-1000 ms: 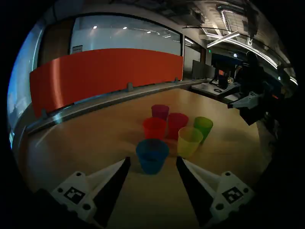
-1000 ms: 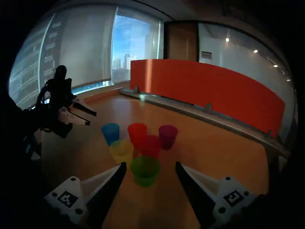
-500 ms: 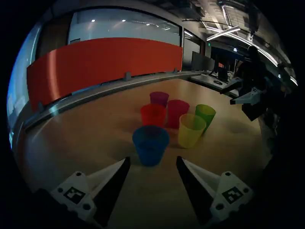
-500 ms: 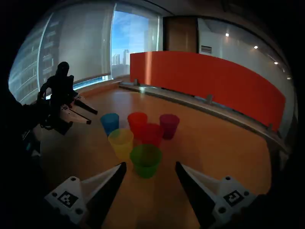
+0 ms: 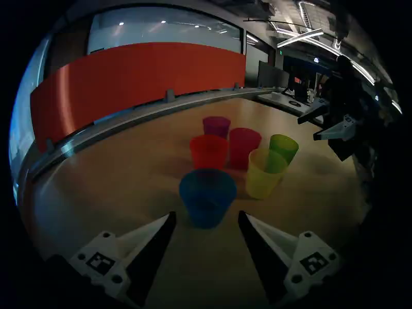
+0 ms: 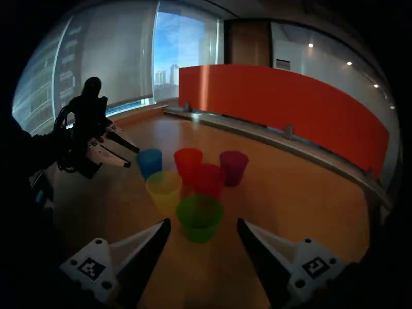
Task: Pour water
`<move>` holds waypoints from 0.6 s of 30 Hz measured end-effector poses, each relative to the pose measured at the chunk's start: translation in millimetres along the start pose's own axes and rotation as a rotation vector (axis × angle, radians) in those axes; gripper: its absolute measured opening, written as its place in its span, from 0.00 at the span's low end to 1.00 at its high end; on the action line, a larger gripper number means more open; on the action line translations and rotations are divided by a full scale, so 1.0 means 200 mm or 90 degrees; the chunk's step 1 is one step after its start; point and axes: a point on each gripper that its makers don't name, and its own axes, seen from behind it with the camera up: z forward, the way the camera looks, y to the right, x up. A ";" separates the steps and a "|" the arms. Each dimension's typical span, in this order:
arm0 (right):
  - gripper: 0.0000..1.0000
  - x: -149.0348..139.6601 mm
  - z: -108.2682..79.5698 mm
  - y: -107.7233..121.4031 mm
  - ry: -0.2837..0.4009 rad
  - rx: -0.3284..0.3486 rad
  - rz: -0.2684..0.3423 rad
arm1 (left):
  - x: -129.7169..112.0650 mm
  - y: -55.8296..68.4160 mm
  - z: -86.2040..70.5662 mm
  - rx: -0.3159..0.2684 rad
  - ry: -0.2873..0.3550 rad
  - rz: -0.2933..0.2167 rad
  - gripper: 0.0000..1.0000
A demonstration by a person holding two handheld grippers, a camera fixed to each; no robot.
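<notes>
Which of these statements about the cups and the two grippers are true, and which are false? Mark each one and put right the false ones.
1. Six cups stand on the table. True.
2. The left gripper is shut on the blue cup. False: it is open, and its fingers do not press on the blue cup.
3. The green cup is the cup nearest the right gripper. True.
4. The yellow cup lies on its side. False: it stands upright.
5. The right gripper holds a cup. False: it is open and holds nothing.
</notes>
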 end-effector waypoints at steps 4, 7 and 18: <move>1.00 0.00 0.02 0.01 -0.003 0.001 0.000 | 0.00 0.00 0.05 -0.003 -0.011 0.012 0.89; 0.99 -0.01 0.03 0.01 -0.006 0.001 0.000 | 0.01 0.00 0.09 -0.006 -0.016 0.020 0.89; 1.00 -0.03 0.05 0.05 -0.013 -0.002 0.002 | 0.04 0.01 0.20 -0.020 -0.023 0.027 0.89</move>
